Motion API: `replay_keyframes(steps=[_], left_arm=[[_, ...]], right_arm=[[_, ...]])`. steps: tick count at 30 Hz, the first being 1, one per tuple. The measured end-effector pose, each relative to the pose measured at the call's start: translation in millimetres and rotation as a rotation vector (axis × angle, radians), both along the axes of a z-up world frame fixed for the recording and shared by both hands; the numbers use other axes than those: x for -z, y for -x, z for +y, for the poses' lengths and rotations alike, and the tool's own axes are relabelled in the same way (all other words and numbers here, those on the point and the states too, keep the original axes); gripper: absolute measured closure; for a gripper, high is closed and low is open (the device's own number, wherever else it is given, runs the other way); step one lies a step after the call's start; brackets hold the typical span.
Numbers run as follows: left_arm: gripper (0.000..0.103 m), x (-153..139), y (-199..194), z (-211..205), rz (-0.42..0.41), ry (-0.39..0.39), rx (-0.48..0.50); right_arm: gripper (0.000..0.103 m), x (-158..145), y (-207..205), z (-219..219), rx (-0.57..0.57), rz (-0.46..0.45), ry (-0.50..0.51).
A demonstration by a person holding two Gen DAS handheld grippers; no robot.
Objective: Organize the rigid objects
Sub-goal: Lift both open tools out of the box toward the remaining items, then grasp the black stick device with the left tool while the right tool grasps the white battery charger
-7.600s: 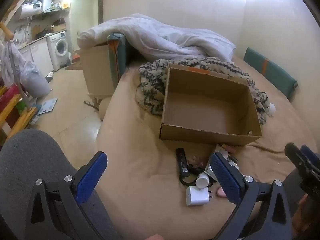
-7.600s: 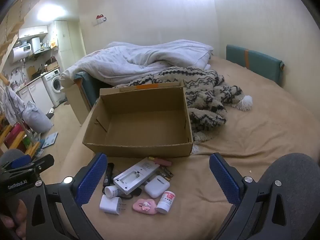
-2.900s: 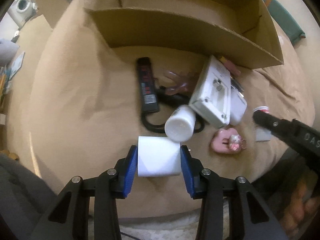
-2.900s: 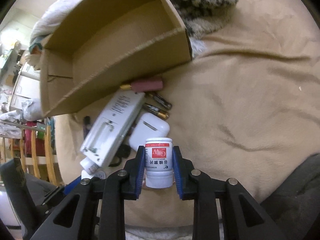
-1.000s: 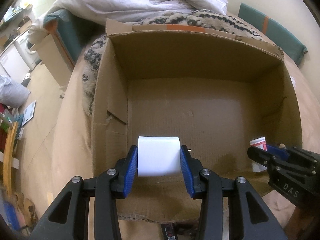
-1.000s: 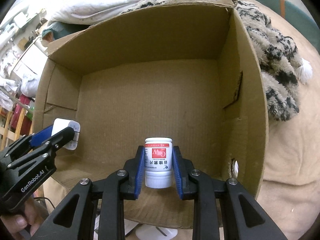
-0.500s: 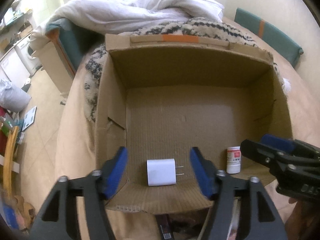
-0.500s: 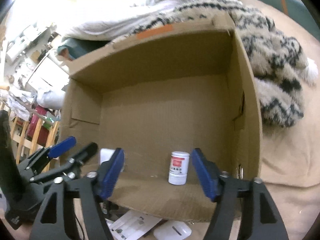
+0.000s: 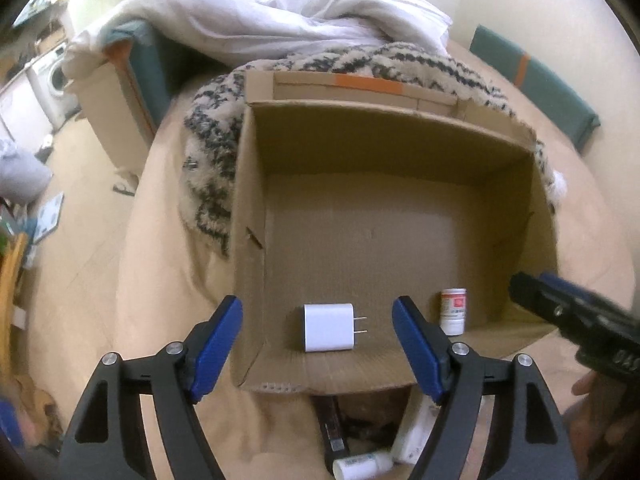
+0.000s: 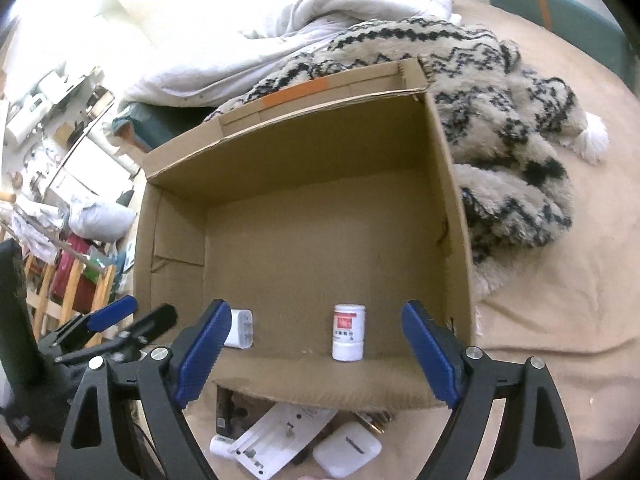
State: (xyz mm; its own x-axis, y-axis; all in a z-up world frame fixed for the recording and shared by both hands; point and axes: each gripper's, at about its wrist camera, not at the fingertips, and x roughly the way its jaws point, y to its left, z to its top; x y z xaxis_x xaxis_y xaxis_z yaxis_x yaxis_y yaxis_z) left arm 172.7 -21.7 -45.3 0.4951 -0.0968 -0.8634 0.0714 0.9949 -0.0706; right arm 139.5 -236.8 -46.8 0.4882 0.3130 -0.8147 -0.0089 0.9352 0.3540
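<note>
An open cardboard box [image 9: 256,184] [image 10: 452,184] sits on the tan bed. A white wall charger [image 9: 328,327] [image 10: 239,333] lies on the box floor near the front wall. A white pill bottle with a red label [image 9: 453,311] [image 10: 349,332] stands upright to its right. My left gripper [image 9: 318,344] is open and empty, above the box's front edge over the charger. My right gripper [image 10: 316,348] is open and empty, above the bottle. It also shows at the right of the left wrist view [image 9: 576,320].
Loose items lie on the bed in front of the box: a white remote [image 10: 276,440], a white earbud case [image 10: 347,453], a black device [image 9: 330,428] and a small white bottle [image 9: 360,465]. A patterned fleece blanket [image 10: 508,128] and a white duvet [image 9: 260,20] lie behind the box.
Both grippers have opened wider and drawn back and up from the box. The charger and the pill bottle rest on the box floor where they were let go.
</note>
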Motion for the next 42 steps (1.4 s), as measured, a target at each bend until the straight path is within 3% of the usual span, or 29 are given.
replay_keyframes(steps=[8,15,19,24,28,32,34,36,37,39,42], left_arm=[[0.028,-7.1,24.2,12.1,0.002,-0.028,0.003],[0.028,10.4,43.5,32.4,0.091,-0.001,-0.050],[0.029,32.1,44.9,37.3,0.192,0.056,-0.067],[0.042,66.9,32.7,31.9,0.333,0.108,-0.096],[0.042,98.5,22.3,24.6,0.442,0.106,-0.113],[0.046,113.9,19.8,21.1,0.475,0.102,-0.132],[0.055,113.4,21.1,17.8,0.467,0.084,-0.121],[0.078,111.4,22.9,17.0,0.465,0.098,-0.110],[0.084,110.6,23.0,17.6,0.467,0.120,-0.106],[0.092,108.1,24.2,21.2,0.464,0.129,-0.110],[0.092,105.1,27.1,29.9,0.463,0.149,-0.113]], right_arm=[[0.010,6.6,22.3,-6.5,0.061,0.085,-0.082],[0.011,14.0,35.6,1.1,0.105,0.176,-0.158],[0.011,35.5,48.3,13.7,0.115,0.281,-0.235],[0.011,75.4,54.1,23.0,0.169,0.434,-0.313],[0.015,92.4,48.6,26.7,0.209,0.473,-0.317],[0.019,91.3,37.1,34.6,0.208,0.473,-0.292],[0.022,93.2,31.6,38.9,0.198,0.486,-0.275],[0.024,97.1,27.4,44.5,0.189,0.500,-0.249],[0.029,100.2,26.3,47.9,0.182,0.510,-0.231],[0.042,103.6,25.4,53.4,0.180,0.518,-0.176],[0.051,101.0,28.8,54.4,0.162,0.495,-0.154]])
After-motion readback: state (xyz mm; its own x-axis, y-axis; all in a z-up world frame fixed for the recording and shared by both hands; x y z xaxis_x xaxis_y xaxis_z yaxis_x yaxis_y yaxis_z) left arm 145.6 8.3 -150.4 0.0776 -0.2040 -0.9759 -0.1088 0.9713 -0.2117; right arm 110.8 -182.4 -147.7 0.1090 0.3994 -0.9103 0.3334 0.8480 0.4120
